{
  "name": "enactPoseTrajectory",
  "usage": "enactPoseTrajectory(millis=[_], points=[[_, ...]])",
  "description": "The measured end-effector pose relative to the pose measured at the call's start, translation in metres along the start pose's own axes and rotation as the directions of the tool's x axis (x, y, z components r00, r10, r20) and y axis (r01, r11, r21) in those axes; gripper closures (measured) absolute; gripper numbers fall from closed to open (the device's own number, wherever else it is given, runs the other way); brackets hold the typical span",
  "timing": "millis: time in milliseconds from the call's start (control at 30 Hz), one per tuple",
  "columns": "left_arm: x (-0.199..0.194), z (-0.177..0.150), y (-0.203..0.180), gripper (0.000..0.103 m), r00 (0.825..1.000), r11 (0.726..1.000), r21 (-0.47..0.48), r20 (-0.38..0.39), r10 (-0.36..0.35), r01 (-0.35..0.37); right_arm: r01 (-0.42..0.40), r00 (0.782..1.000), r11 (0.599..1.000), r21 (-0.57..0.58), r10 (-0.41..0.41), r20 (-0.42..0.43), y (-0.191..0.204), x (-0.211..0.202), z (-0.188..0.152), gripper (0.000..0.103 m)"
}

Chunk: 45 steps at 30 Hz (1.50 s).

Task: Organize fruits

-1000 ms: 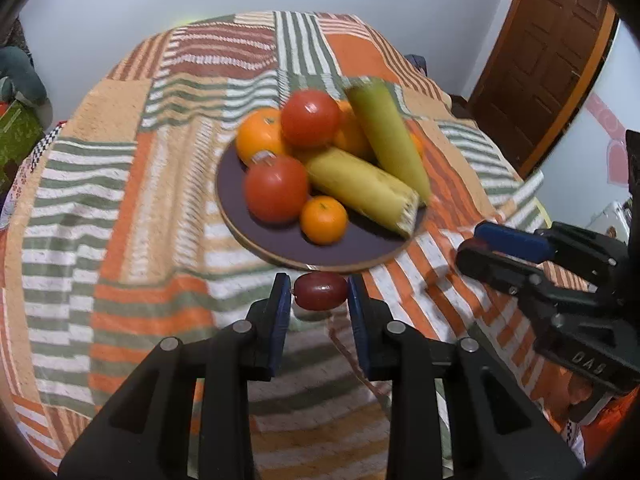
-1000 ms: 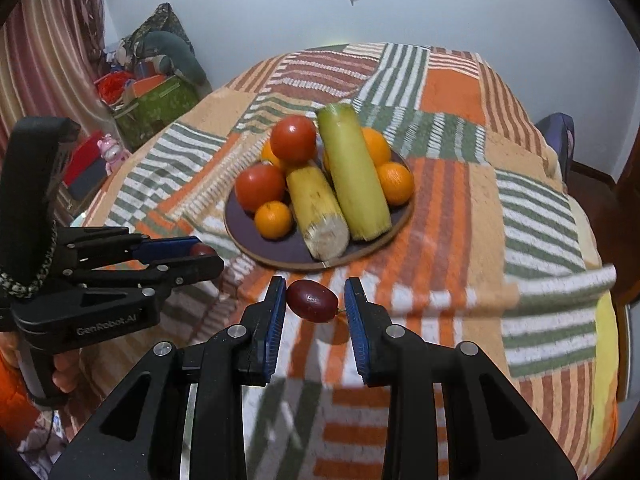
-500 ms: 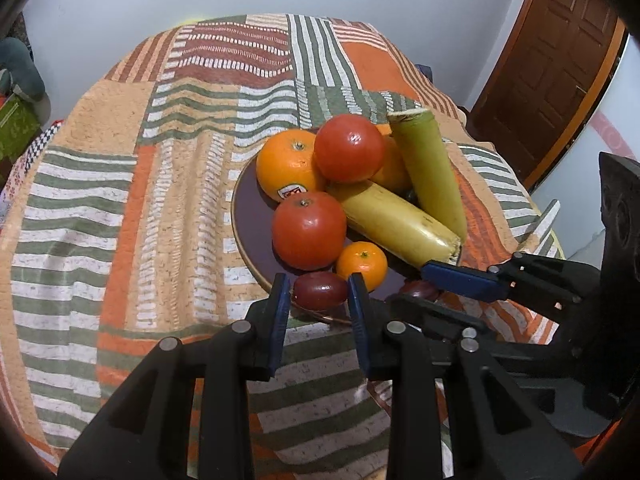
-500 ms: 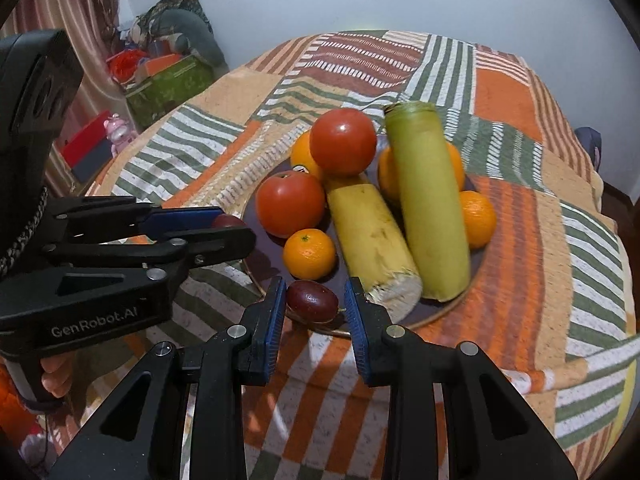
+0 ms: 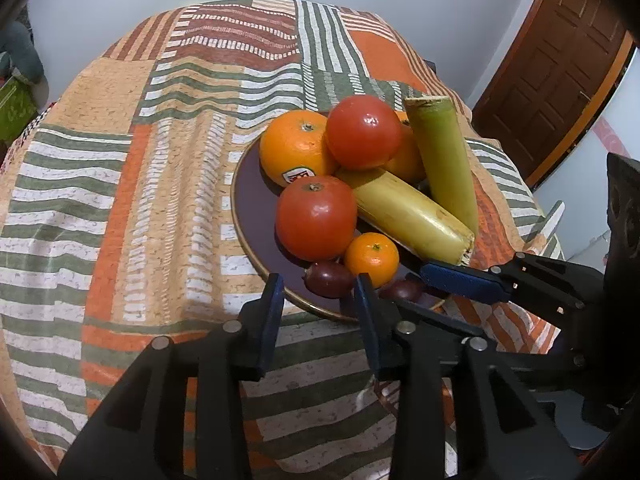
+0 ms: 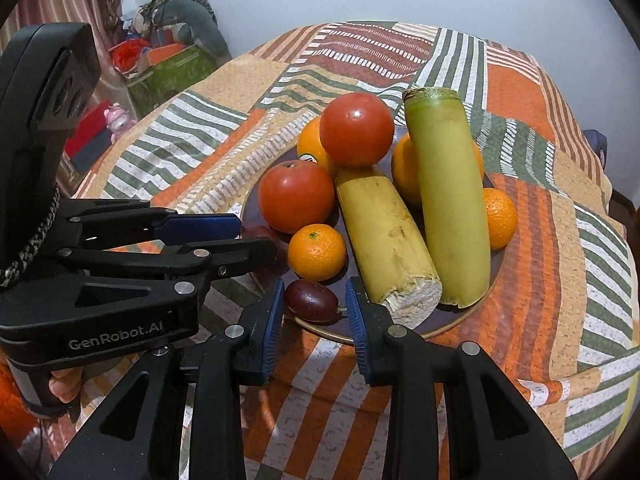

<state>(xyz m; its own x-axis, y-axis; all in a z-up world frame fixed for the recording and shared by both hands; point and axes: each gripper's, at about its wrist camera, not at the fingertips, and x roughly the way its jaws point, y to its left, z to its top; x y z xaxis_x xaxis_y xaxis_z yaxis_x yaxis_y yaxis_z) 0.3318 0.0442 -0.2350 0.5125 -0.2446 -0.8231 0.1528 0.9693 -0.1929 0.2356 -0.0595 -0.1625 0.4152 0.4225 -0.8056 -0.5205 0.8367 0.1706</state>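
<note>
Left claw (image 5: 319,285) has just been easing apart, and its dark red fruit (image 5: 326,285) lies loose between the pads, at the near rim of the plate (image 5: 256,216). Right claw (image 6: 314,292) pinches a second dark red fruit (image 6: 310,300), also at the plate's near rim. Piled on the plate are two tomatoes (image 6: 296,196), four oranges (image 6: 317,254) and two cut stalks (image 6: 384,236), one yellow and one green. From the left camera the second fruit is half hidden behind a finger, and only three oranges show.
</note>
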Motion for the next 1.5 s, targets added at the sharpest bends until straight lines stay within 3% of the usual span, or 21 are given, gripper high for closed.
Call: enactPoseTrajectory(millis=[267, 500, 600, 833, 933, 1000, 1067, 1267, 1333, 1500], points=[[-0.031, 0.002, -0.001, 0.067, 0.998, 1.0, -0.005, 0.053, 0.027, -0.026, 0.007, 1.0, 1.0, 0.003, -0.007, 0.028, 0.001, -0.018, 0.001, 0.07], [-0.11, -0.003, -0.021, 0.067, 0.973, 0.998, 0.006, 0.223, 0.062, -0.065, 0.057, 0.985, 0.998, 0.007, -0.058, 0.16, 0.006, -0.084, 0.005, 0.07], [-0.152, -0.009, -0.036, 0.067, 0.946, 0.996, 0.013, 0.314, 0.077, -0.086, 0.077, 0.968, 0.997, 0.016, -0.079, 0.239, 0.011, -0.124, 0.006, 0.07], [-0.251, -0.035, -0.078, 0.066, 0.856, 0.991, 0.057, 0.511, 0.076, -0.121, 0.11, 0.901, 0.994, 0.022, -0.109, 0.421, 0.034, -0.216, -0.003, 0.07], [-0.281, -0.049, -0.094, 0.046, 0.816, 0.988, 0.064, 0.573, 0.079, -0.141, 0.118, 0.865, 0.993, 0.016, -0.111, 0.489, 0.046, -0.249, -0.012, 0.07], [-0.303, -0.06, -0.104, 0.042, 0.778, 0.986, 0.061, 0.623, 0.086, -0.158, 0.125, 0.84, 0.992, 0.011, -0.112, 0.53, 0.055, -0.268, -0.018, 0.069], [-0.318, -0.068, -0.109, 0.034, 0.755, 0.985, 0.059, 0.65, 0.084, -0.16, 0.131, 0.814, 0.991, 0.007, -0.112, 0.57, 0.063, -0.286, -0.025, 0.067], [-0.346, -0.085, -0.119, 0.016, 0.708, 0.986, 0.058, 0.703, 0.072, -0.158, 0.145, 0.742, 0.989, 0.035, -0.133, 0.657, 0.074, -0.315, -0.04, 0.041], [-0.351, -0.089, -0.12, 0.01, 0.7, 0.986, 0.061, 0.711, 0.067, -0.156, 0.149, 0.726, 0.988, 0.053, -0.145, 0.672, 0.075, -0.318, -0.042, 0.029], [-0.356, -0.097, -0.124, 0.004, 0.683, 0.982, 0.059, 0.726, 0.08, -0.177, 0.178, 0.701, 0.981, 0.082, -0.185, 0.689, 0.073, -0.316, -0.044, 0.015]])
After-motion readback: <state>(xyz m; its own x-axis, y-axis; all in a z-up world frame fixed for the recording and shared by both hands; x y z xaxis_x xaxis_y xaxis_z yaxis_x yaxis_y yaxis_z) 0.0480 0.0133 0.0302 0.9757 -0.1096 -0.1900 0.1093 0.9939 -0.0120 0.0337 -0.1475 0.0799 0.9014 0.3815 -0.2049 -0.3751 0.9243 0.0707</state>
